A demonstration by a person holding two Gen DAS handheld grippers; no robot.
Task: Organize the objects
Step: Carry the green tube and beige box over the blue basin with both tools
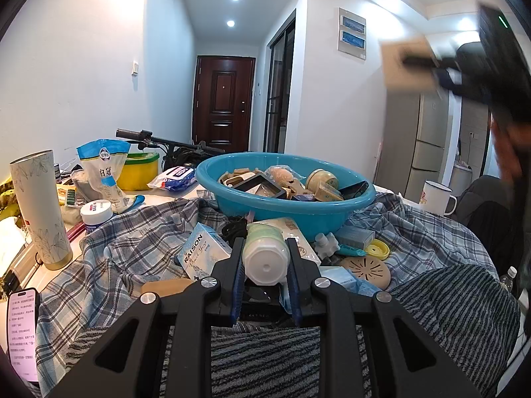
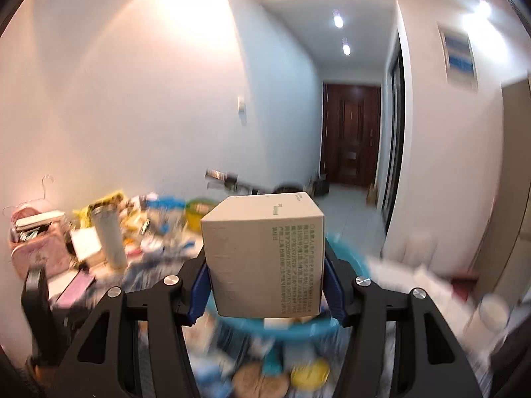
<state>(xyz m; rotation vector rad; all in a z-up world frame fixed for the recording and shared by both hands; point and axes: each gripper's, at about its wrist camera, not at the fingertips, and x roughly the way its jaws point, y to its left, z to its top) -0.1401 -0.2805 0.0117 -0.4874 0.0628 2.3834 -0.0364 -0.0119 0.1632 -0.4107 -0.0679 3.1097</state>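
My left gripper (image 1: 265, 248) is shut on a white plastic bottle (image 1: 265, 258) with a pale green body, held just above the cluttered plaid cloth and in front of the blue basin (image 1: 360, 204), which holds several small items. My right gripper (image 2: 265, 265) is shut on a beige cardboard box (image 2: 262, 262) and holds it up in the air above the blue basin (image 2: 355, 262). In the left wrist view the right gripper (image 1: 415, 61) and the beige box (image 1: 393, 76) show blurred at the upper right, well above the table.
A Raison box (image 1: 199, 252), a yellow lid (image 1: 378, 248), a tan vented disc (image 1: 370, 270) and small cartons lie on the plaid cloth (image 1: 139, 238). A tall tumbler (image 1: 41, 209), a white jar (image 1: 96, 214), snack bags and a phone (image 1: 23, 331) are at left. A white mug (image 1: 436, 197) stands at right.
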